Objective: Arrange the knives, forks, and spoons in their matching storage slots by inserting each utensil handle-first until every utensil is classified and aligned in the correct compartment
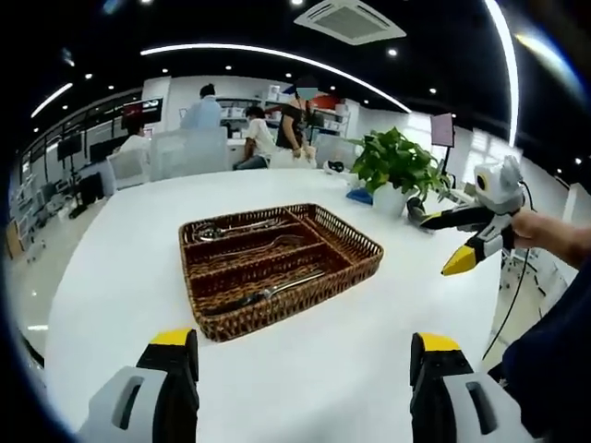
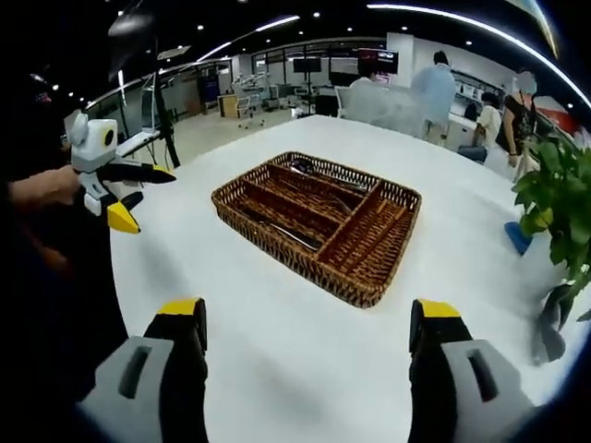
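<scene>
Wicker cutlery tray [image 1: 351, 242] near the middle of the white table [image 1: 120, 286], holding knives [image 1: 268, 293], forks [image 1: 263, 245] and spoons [image 1: 217, 230] in separate long slots. Left gripper [image 1: 305, 346] short of the tray, jaws spread, holding nothing. Right gripper [image 2: 309, 314] likewise spread and empty, short of the tray. Potted plant [image 1: 395, 166] beyond the tray.
</scene>
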Action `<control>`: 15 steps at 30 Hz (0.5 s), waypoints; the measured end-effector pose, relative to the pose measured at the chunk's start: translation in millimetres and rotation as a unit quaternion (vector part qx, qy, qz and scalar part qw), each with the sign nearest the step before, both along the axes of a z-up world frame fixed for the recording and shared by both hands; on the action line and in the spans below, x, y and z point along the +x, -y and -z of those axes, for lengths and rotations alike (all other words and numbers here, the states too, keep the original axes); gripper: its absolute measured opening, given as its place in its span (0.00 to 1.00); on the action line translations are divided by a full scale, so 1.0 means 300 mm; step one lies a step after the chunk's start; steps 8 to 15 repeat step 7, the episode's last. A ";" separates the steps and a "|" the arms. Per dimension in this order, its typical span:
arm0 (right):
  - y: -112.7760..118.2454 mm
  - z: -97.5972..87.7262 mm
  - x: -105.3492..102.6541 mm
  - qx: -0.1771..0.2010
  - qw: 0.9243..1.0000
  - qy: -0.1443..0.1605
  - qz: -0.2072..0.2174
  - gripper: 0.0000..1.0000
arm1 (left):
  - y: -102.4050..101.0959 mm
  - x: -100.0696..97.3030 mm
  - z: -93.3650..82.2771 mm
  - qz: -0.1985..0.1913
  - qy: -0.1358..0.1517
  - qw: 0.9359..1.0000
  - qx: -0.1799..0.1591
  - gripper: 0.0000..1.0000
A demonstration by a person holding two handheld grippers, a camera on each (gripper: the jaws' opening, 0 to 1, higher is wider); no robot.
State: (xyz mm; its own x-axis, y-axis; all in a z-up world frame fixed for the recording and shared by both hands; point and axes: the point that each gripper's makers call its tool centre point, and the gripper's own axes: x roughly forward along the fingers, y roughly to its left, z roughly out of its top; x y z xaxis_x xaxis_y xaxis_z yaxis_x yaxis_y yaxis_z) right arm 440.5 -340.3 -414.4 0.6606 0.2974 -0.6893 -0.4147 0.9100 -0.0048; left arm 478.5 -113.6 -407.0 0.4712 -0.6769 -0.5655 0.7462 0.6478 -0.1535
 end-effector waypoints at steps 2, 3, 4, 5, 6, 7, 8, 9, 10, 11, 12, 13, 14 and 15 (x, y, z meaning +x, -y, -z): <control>-0.011 -0.001 0.009 -0.007 1.000 -0.004 -0.005 0.96 | 0.004 0.005 -0.012 0.000 -0.006 1.000 0.004 1.00; -0.012 -0.001 0.009 -0.007 1.000 -0.005 -0.006 0.96 | 0.004 0.005 -0.013 0.000 -0.006 1.000 0.005 1.00; -0.013 0.000 0.010 -0.008 1.000 -0.005 -0.006 0.96 | 0.004 0.006 -0.014 0.000 -0.006 1.000 0.007 1.00; -0.014 0.000 0.010 -0.009 1.000 -0.006 -0.007 0.96 | 0.004 0.006 -0.015 0.000 -0.006 1.000 0.008 1.00; -0.014 0.000 0.011 -0.010 1.000 -0.007 -0.007 0.96 | 0.004 0.006 -0.016 0.000 -0.007 1.000 0.009 1.00; -0.021 -0.006 0.016 -0.014 1.000 -0.014 -0.012 0.96 | 0.004 0.010 -0.024 0.003 -0.008 1.000 0.021 1.00; -0.021 -0.006 0.016 -0.014 1.000 -0.014 -0.012 0.96 | 0.004 0.010 -0.024 0.003 -0.008 1.000 0.021 1.00; -0.021 -0.006 0.016 -0.014 1.000 -0.014 -0.012 0.96 | 0.004 0.010 -0.024 0.003 -0.008 1.000 0.021 1.00; -0.021 -0.006 0.016 -0.014 1.000 -0.014 -0.012 0.96 | 0.004 0.010 -0.024 0.003 -0.008 1.000 0.021 1.00; -0.021 -0.006 0.016 -0.014 1.000 -0.014 -0.012 0.96 | 0.004 0.010 -0.024 0.003 -0.008 1.000 0.021 1.00; -0.021 -0.006 0.016 -0.014 1.000 -0.014 -0.012 0.96 | 0.004 0.010 -0.024 0.003 -0.008 1.000 0.021 1.00; -0.021 -0.006 0.016 -0.014 1.000 -0.014 -0.012 0.96 | 0.004 0.010 -0.024 0.003 -0.008 1.000 0.021 1.00; -0.021 -0.006 0.016 -0.014 1.000 -0.014 -0.012 0.96 | 0.004 0.010 -0.024 0.003 -0.008 1.000 0.021 1.00; -0.021 -0.006 0.016 -0.014 1.000 -0.014 -0.012 0.96 | 0.004 0.010 -0.024 0.003 -0.008 1.000 0.021 1.00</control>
